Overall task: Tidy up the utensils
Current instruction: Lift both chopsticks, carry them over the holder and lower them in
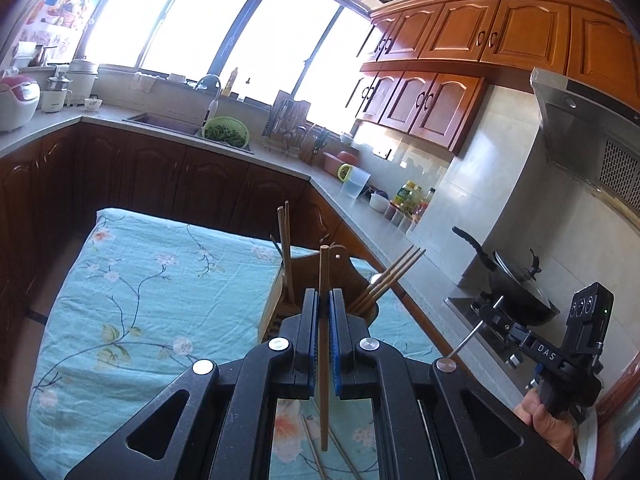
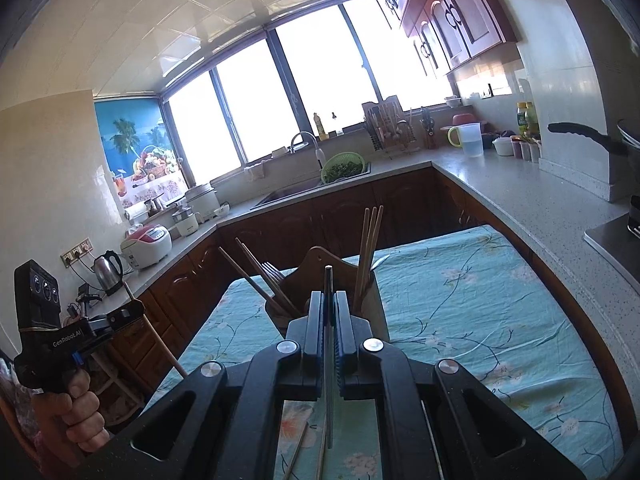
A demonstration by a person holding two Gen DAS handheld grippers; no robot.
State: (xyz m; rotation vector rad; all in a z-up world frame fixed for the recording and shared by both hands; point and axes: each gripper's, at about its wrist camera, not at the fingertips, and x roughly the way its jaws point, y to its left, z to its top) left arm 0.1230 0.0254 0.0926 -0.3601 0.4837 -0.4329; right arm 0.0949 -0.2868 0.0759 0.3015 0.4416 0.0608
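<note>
Left gripper (image 1: 324,300): jaws pinched on a brown wooden chopstick (image 1: 323,344), held upright.
Right gripper (image 2: 329,304): jaws clamped on a thin dark metal utensil handle (image 2: 328,360), upright.
Wooden utensil holder (image 2: 320,268): just beyond both grippers on the floral turquoise cloth (image 2: 460,312); chopsticks lean in both its compartments.
Loose chopsticks (image 2: 298,452): on the cloth, near edge.

Both grippers clamped, tilted slightly down.
Left gripper (image 1: 324,300) jaws pinched near-closed, fingers toward 12 o'clock; right gripper (image 2: 329,302) likewise. Right hand (image 1: 538,420) at 4 o'clock, left hand (image 2: 76,412) at 8, each wrapping a handle.
</note>
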